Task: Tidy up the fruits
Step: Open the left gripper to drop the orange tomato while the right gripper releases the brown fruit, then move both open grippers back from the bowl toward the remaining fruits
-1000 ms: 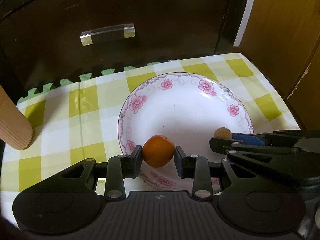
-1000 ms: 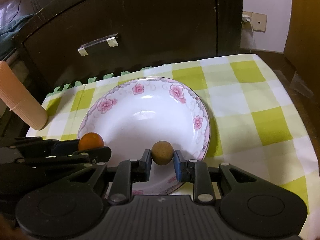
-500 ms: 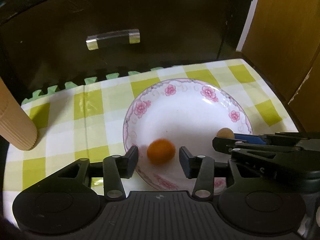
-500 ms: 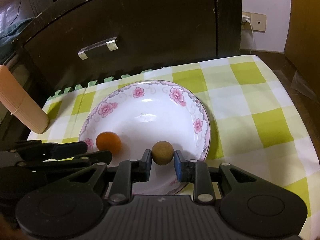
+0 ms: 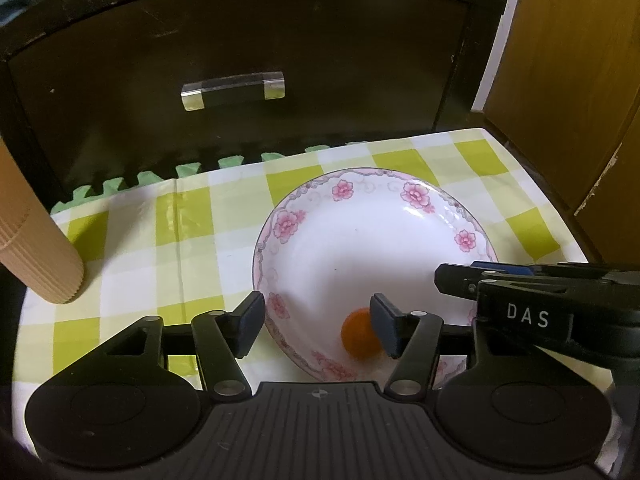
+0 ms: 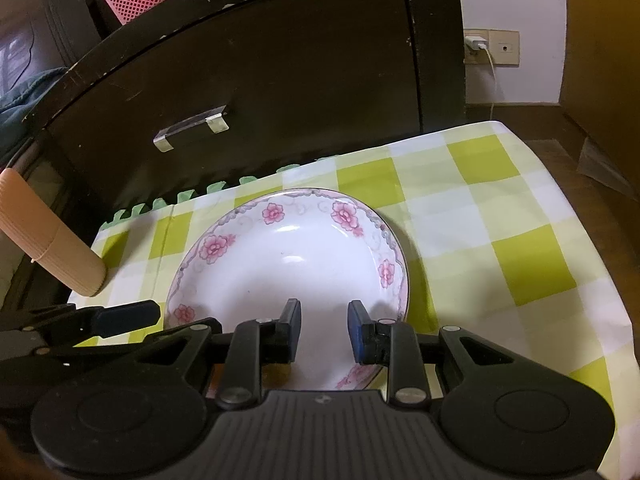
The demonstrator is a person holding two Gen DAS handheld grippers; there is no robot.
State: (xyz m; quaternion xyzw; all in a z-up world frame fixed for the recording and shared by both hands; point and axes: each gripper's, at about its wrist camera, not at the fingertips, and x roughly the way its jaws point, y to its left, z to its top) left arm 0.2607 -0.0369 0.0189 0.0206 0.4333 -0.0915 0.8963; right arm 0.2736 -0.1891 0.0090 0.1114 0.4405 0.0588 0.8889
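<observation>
Left gripper (image 5: 316,326) wide and empty; orange (image 5: 359,339) lies in the plate (image 5: 360,216).

The orange sits at the plate's near edge, close by the gripper's right finger. The right gripper (image 6: 324,330) is also parted with nothing between its fingers, over the plate's near side (no second fruit shows in either view, so I cannot tell where it lies). Judging by this, the placing step looks done; next, both grippers should lift clear without nudging the orange.
</observation>
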